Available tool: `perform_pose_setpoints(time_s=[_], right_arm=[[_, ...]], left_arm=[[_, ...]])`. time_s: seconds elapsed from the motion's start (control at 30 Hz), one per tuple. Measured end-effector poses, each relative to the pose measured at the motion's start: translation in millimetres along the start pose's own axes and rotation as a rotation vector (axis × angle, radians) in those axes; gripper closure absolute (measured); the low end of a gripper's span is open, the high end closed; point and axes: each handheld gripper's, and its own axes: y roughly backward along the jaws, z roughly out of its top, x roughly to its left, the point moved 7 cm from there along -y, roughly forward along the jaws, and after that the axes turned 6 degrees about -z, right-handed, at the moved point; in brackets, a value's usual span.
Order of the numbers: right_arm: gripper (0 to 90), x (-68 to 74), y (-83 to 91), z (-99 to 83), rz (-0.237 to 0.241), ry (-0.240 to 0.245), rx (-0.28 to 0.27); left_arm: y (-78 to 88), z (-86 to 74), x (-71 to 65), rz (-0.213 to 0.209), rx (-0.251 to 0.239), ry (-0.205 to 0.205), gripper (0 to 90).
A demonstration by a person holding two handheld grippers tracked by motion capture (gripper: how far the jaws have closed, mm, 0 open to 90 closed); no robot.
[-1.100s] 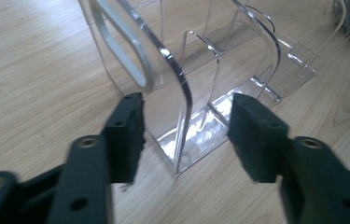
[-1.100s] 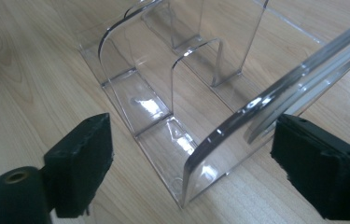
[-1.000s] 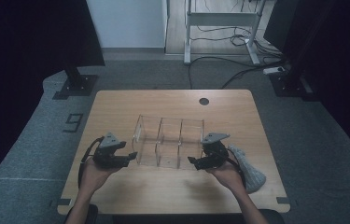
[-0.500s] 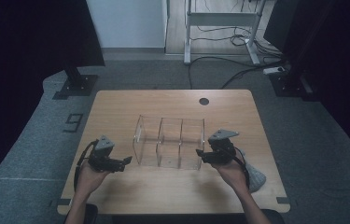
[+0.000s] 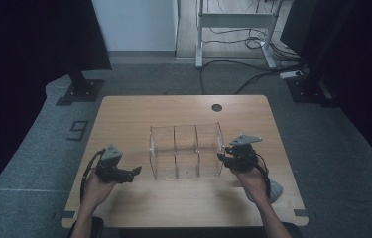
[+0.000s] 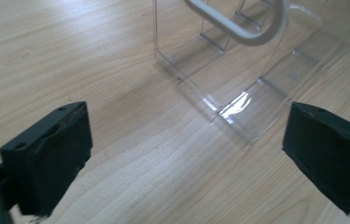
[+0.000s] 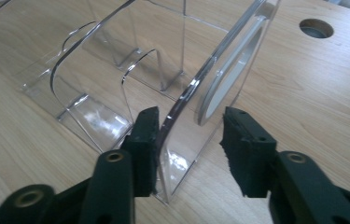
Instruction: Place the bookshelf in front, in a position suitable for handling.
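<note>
Beside the clear organizer [image 5: 186, 151], left hand-held gripper [image 5: 135, 172] now farther off, wider

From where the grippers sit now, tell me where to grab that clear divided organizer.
Grip the clear organizer by its upright end wall, coming from the right end. That wall is thin and flat, so it fits between the fingers. The right gripper already straddles it, having just been closing; the left gripper stands open, apart.
</note>
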Motion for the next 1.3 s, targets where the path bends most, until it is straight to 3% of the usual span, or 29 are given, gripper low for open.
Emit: perform_pose_setpoints(time_s=[0.23,0.4,0.63,0.87,1.3], right_arm=[[68.2,-12.7,-0.5,-0.1,-0.034,-0.035,0.0],[73.6,-24.2,-1.1,-0.4,-0.022,-0.056,-0.002],[76.3,-30.3,-1.5,0.2,-0.021,-0.046,0.01],[80.3,-29.8,-3.5,2.0,-0.004,-0.024,0.012],[82.4,-19.7,-7.7,5.7,0.045,0.012,0.006]], left_arm=[[-7.2,-4.2,-1.1,-0.027,0.012,-0.005,4.3],[-6.6,-0.5,-5.0,-0.011,-0.013,-0.003,1.9],[-6.3,3.3,-10.7,-0.001,-0.011,-0.005,0.0],[-3.5,4.8,-10.9,-0.035,-0.034,0.011,0.0],[-0.8,14.4,-25.2,-0.067,-0.081,-0.075,2.3]])
